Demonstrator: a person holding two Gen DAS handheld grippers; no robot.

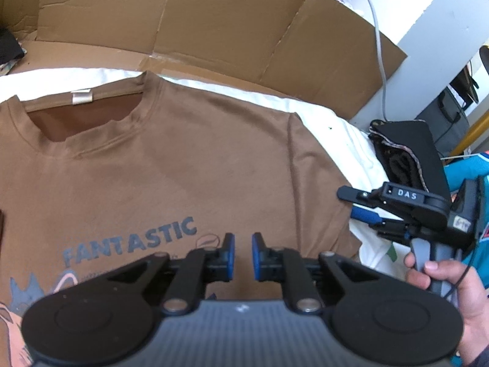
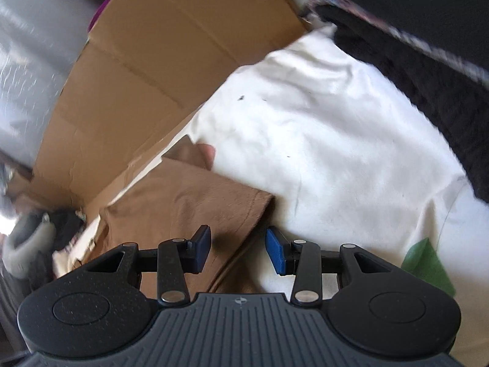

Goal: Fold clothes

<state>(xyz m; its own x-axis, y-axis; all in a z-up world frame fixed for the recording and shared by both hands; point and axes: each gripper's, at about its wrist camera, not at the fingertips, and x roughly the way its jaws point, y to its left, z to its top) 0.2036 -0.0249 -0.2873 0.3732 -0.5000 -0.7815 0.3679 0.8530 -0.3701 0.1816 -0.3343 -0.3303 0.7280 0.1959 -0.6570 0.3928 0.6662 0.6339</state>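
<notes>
Brown tee (image 1: 171, 165) lies flat, print up, on the white sheet (image 1: 345, 140); both my grippers are parted and empty, left (image 1: 243, 253) over the chest, right (image 2: 238, 252) straddling the sleeve hem at 3 o'clock, so I risk pinching sheet with sleeve.

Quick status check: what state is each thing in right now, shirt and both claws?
Brown T-shirt: spread flat, front up, unfolded.
Shirt sleeve: lying flat on the white sheet.
Left claw: open, empty, above the shirt.
Right claw: open, empty, at the sleeve's edge.
</notes>
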